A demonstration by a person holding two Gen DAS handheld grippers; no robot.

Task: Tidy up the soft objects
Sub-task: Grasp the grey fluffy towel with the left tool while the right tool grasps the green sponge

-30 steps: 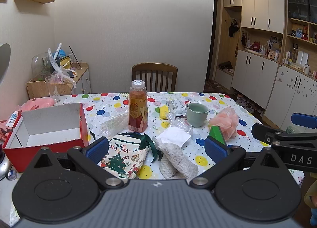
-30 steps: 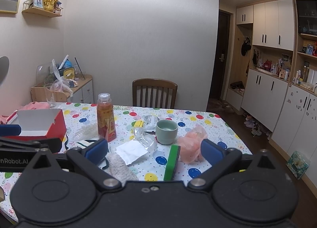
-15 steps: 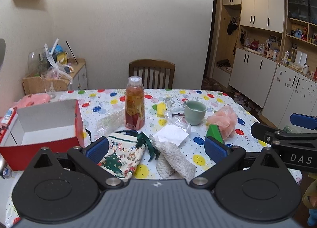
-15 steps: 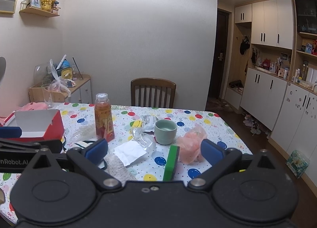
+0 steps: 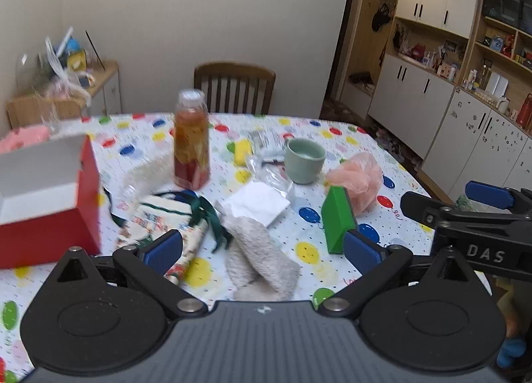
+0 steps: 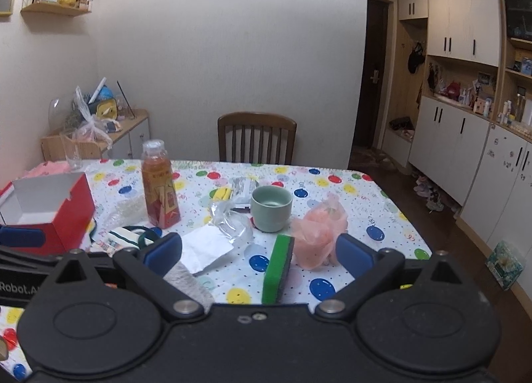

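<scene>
- Around the juice bottle (image 5: pixel 192 140), standing near the middle of the table (image 5: pixel 392 216), lie the soft things: the Christmas cloth (image 5: pixel 156 220) just in front of it, a grey towel (image 5: pixel 262 260) in front and to its right, touching the cloth's green ribbon.
- Right of the bottle stand a green cup (image 6: pixel 271 208), a pink mesh puff (image 6: pixel 319 233) and a green sponge (image 6: pixel 278 268) on edge, close together.
- Left of the bottle, a red box (image 5: pixel 43 203) sits open-topped near the table's edge.
- Left gripper (image 5: pixel 262 250) hangs spread wide over the towel, holding nothing.
- Right gripper (image 6: pixel 259 251) is likewise wide, with nothing in it, above the sponge.
</scene>
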